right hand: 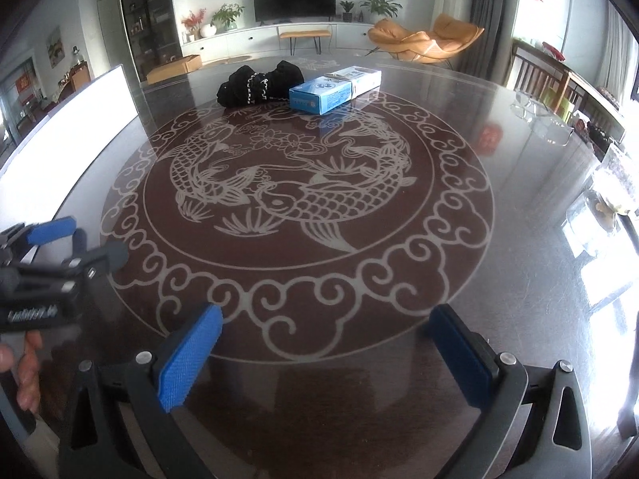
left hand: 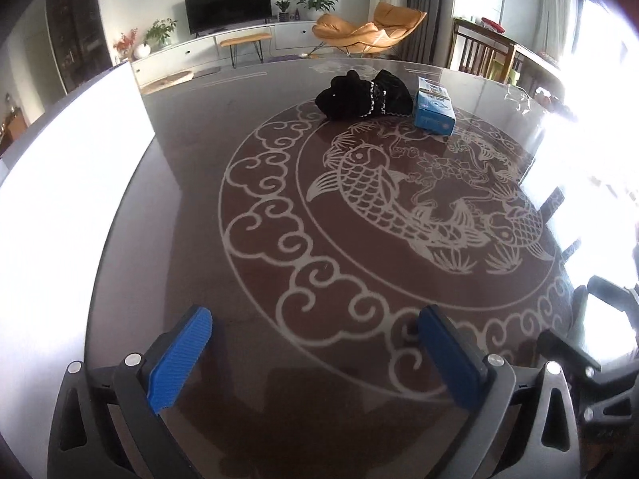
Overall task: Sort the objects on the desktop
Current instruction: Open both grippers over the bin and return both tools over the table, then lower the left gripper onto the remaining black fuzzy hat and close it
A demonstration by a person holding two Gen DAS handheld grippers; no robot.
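A black fabric bundle with a beaded band (left hand: 365, 95) (right hand: 259, 84) lies at the far side of the round glass table (left hand: 191, 215) (right hand: 519, 183). A blue carton (left hand: 433, 107) (right hand: 333, 90) lies just right of it, touching or nearly touching. My left gripper (left hand: 315, 353) is open and empty, low over the near table edge, far from both. My right gripper (right hand: 325, 349) is open and empty, also at the near edge. The left gripper also shows at the left of the right wrist view (right hand: 60, 239).
A white board (left hand: 60, 207) (right hand: 68, 127) lies along the table's left side. Clear glasses (right hand: 535, 113) and a glass container (right hand: 615, 187) stand at the right rim. Wooden chairs (right hand: 535, 76) stand beyond the right edge. A lounge chair and TV cabinet stand behind the table.
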